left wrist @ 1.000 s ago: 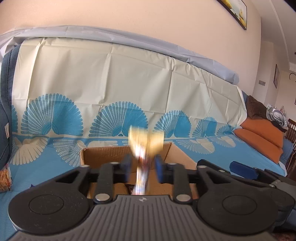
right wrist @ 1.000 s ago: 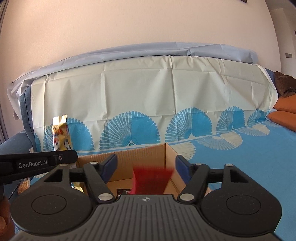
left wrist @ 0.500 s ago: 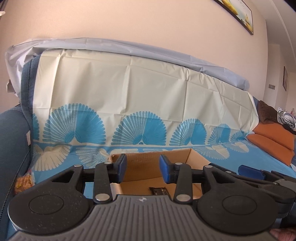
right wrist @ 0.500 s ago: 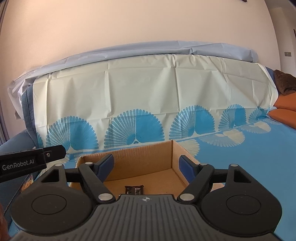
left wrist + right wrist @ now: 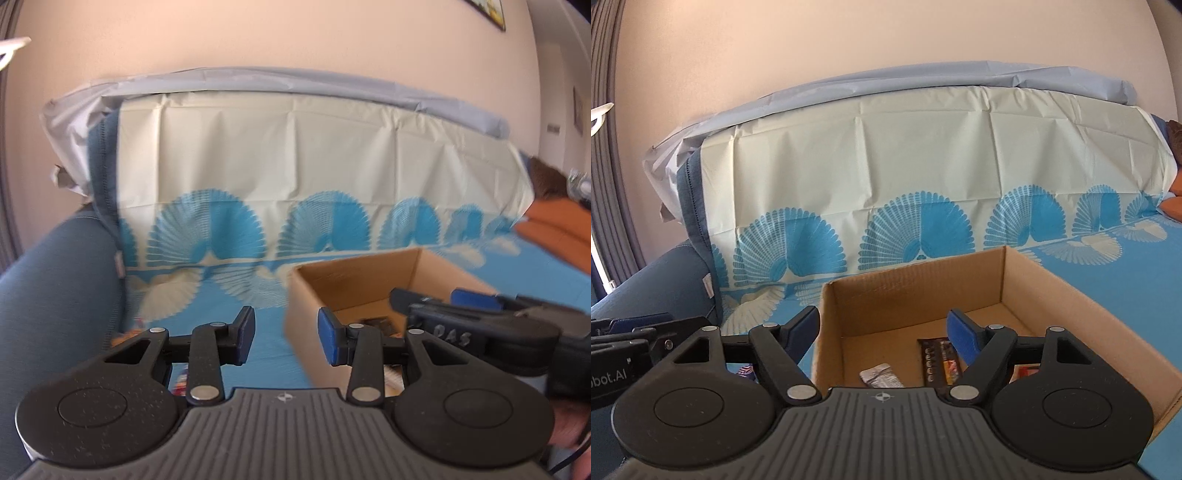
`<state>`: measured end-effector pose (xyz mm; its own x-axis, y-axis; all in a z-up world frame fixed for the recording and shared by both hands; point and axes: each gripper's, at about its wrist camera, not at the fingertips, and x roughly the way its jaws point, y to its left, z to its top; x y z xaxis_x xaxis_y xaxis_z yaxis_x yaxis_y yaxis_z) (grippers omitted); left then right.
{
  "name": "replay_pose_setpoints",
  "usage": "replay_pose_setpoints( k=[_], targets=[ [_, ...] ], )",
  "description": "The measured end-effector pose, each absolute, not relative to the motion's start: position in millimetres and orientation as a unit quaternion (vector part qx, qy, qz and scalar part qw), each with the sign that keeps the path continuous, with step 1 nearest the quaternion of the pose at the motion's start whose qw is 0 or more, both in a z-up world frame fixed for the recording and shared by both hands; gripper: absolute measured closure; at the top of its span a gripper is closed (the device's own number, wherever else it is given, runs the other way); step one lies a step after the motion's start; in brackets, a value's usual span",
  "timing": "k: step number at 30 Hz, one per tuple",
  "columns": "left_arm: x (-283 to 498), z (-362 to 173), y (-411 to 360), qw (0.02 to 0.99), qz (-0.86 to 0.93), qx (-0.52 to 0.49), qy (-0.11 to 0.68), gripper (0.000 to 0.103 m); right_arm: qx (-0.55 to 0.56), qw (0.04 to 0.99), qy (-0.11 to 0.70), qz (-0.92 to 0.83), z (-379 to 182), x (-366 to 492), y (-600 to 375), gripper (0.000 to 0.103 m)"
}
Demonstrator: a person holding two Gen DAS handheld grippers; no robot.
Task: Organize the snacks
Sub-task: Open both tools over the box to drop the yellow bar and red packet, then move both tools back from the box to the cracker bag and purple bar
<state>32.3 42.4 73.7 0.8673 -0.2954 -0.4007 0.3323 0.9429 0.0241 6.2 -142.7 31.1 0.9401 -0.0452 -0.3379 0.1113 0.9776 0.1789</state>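
Note:
An open cardboard box (image 5: 912, 291) sits on the blue-patterned sofa cover. Inside lie a dark snack bar (image 5: 938, 360), a crumpled silver wrapper (image 5: 881, 374) and a red packet (image 5: 1028, 371). My right gripper (image 5: 884, 328) hovers over the box's near left corner; its jaws are closing with nothing between them. My left gripper (image 5: 286, 334) is open and empty, left of the box (image 5: 354, 284) and above the cover. A colourful packet (image 5: 181, 384) shows under its left finger, mostly hidden.
The sofa back is draped with a cream and blue fan-print sheet (image 5: 886, 166). A dark blue armrest (image 5: 55, 280) rises at the left. Orange cushions (image 5: 554, 221) lie at the far right. Another small packet (image 5: 746, 369) lies on the cover left of the box.
A second ago my left gripper held a yellow snack and a red packet sat between the right jaws; both are gone from the jaws. Both views swung left, so the box sits further right.

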Motion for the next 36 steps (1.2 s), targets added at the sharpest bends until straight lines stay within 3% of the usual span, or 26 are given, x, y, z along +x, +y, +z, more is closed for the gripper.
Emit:
replay_pose_setpoints(
  k=[2, 4, 7, 15, 36],
  targets=[
    [38, 72, 60, 0.967, -0.135, 0.052, 0.209, 0.069, 0.096, 0.981, 0.166, -0.02, 31, 7, -131, 0.039],
    [49, 70, 79, 0.968, -0.103, 0.045, 0.222, 0.075, 0.095, 0.981, 0.167, 0.004, 31, 8, -120, 0.054],
    [68, 62, 107, 0.967, -0.056, 0.039, 0.245, 0.08, 0.097, 0.98, 0.17, 0.035, 30, 11, -105, 0.063],
    [103, 25, 152, 0.955, 0.013, 0.006, 0.296, 0.08, 0.08, 0.973, 0.197, 0.087, 22, 25, -63, 0.063],
    [138, 14, 177, 0.961, 0.044, -0.04, 0.271, 0.08, 0.103, 0.938, 0.322, 0.079, -60, 136, 12, 0.059]
  ],
)
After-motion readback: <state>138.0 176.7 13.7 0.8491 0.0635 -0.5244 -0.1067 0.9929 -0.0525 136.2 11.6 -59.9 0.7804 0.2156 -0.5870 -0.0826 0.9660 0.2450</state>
